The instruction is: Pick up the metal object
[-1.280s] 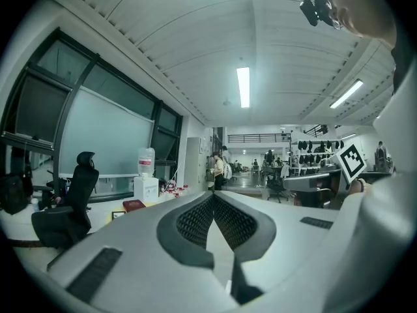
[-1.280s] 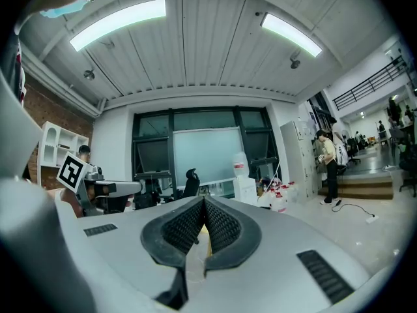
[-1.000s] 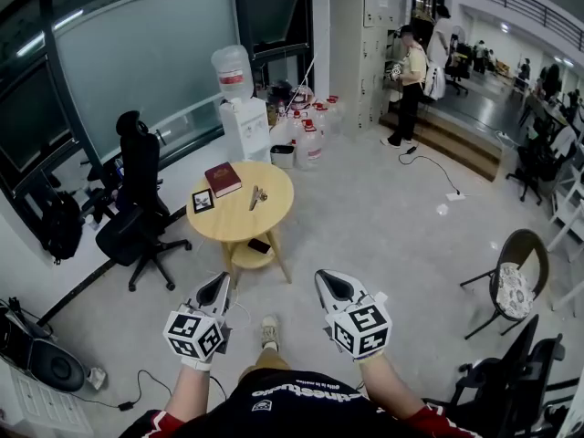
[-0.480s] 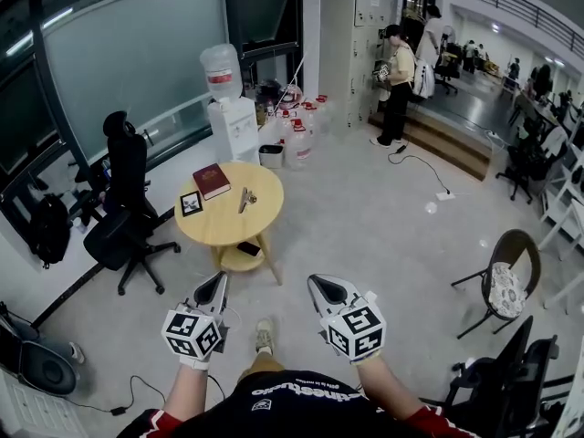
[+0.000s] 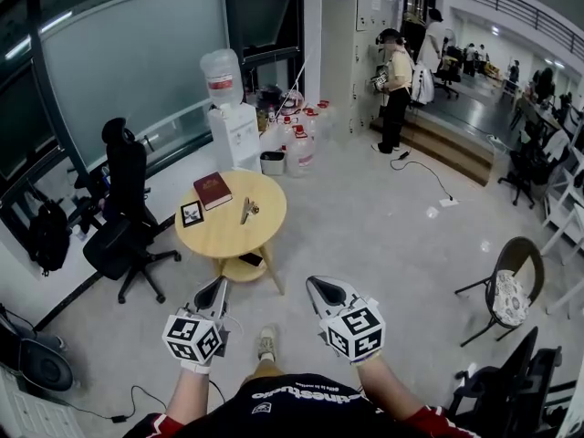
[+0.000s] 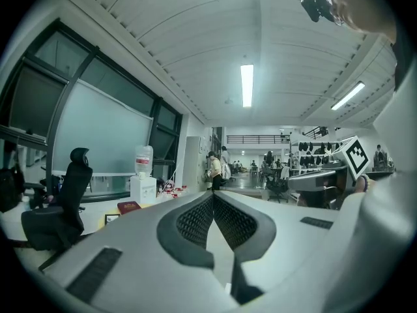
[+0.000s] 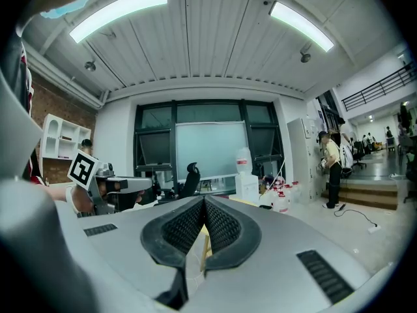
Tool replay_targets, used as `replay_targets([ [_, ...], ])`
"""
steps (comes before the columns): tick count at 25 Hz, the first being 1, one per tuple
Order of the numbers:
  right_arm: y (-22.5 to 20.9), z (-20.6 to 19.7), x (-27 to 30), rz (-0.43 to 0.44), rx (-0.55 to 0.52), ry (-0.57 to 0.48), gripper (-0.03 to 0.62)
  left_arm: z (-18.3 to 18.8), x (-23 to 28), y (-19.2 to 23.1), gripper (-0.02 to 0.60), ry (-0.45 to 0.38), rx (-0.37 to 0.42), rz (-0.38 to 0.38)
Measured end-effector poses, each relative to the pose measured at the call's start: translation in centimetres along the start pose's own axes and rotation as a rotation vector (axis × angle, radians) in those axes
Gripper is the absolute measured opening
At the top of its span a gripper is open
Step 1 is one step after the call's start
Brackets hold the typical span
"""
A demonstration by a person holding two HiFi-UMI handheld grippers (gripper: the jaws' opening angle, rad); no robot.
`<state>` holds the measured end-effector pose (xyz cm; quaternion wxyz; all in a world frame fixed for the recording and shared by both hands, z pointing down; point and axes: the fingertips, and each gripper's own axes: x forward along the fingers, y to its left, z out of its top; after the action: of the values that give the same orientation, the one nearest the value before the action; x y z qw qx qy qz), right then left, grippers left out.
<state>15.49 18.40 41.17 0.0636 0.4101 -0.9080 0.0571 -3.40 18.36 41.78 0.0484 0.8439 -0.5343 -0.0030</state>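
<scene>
1. Floor (image 5: 392,217): pale and open; it takes up most of the head view ahead of you.
2. Office chair (image 5: 121,210): black, high-backed, just left of the round table, near the glass wall.
3. Tabletop (image 5: 224,237): round, light wood, on slanted legs, ahead of you and slightly to the left. It carries items 7 to 9.
4. Water dispenser (image 5: 234,117): white, with a bottle on top, beyond the far edge of the tabletop.
5. Left gripper (image 5: 220,282): your left hand holds it low in front of you, pointing towards the table. Its own view shows the jaws together at the tips with nothing between them.
6. Right gripper (image 5: 313,283): your right hand holds it beside the left one, with a gap between the two. The jaws are likewise closed tip to tip and empty.
7. Book (image 5: 212,190): dark red, lying flat on the far left part of the tabletop.
8. Picture frame (image 5: 192,213): small and dark-edged, on the left side, just nearer to you than the book.
9. Metal object (image 5: 248,210): slim and silvery, lying near the middle of the tabletop. It is right of the frame and the book and touches neither. It is well apart from both grippers.
</scene>
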Motion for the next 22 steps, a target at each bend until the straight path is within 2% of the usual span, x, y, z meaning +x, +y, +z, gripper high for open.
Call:
replay_targets([
  [6,-1.7,0.1,3.5,-0.003,-0.007,0.007,0.028,-0.2,3.4,2.3,0.017,-0.002,-0.002,-0.015],
  [12,-5.1,0.9,8.4,-0.027,-0.014,0.027,0.028,0.1,8.1,5.6,0.017,-0.003,-0.031,-0.023],
  [22,-10.6,3.2,17.0,-0.051,-0.004,0.057,0.028,1.0,15.7,11.8,0.017,0.001,-0.035,-0.025],
])
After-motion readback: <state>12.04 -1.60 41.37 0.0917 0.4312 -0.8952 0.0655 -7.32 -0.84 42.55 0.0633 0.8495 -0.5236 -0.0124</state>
